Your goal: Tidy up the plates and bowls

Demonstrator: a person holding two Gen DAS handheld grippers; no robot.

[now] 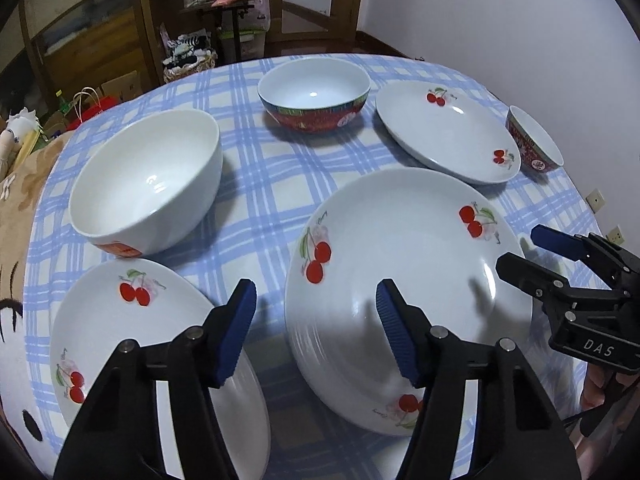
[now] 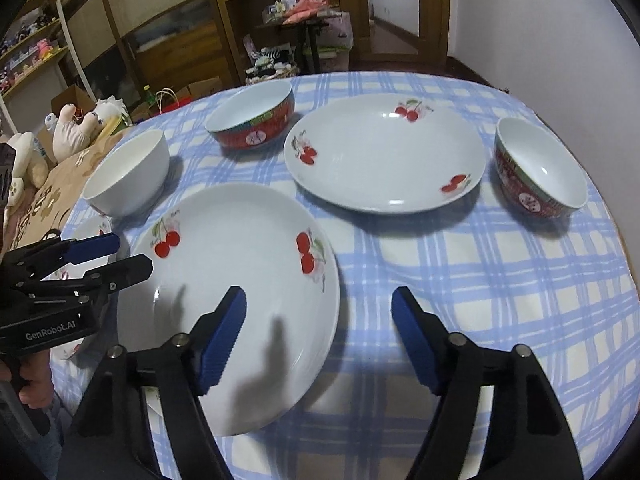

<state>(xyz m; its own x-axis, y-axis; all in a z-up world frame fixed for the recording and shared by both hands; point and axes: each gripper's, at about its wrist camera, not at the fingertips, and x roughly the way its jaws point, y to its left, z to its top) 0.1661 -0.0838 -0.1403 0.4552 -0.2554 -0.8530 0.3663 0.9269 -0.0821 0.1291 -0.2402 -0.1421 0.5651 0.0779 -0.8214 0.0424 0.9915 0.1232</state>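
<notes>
Three white cherry plates lie on the checked tablecloth: a near middle plate (image 1: 404, 280) (image 2: 236, 292), a near left plate (image 1: 132, 340) and a far plate (image 1: 444, 132) (image 2: 384, 156). A plain white bowl (image 1: 148, 180) (image 2: 128, 172), a large red-patterned bowl (image 1: 314, 94) (image 2: 252, 118) and a small red-patterned bowl (image 1: 534, 140) (image 2: 540, 168) stand around them. My left gripper (image 1: 316, 316) is open, hovering between the near left and middle plates. My right gripper (image 2: 320, 320) is open over the middle plate's right rim; it also shows in the left wrist view (image 1: 524, 252).
The round table's blue checked cloth (image 2: 500, 280) runs to an edge near the white wall on the right. A brown patterned cushion and stuffed toys (image 2: 76, 128) sit off the left edge. Wooden shelves and clutter stand behind the table.
</notes>
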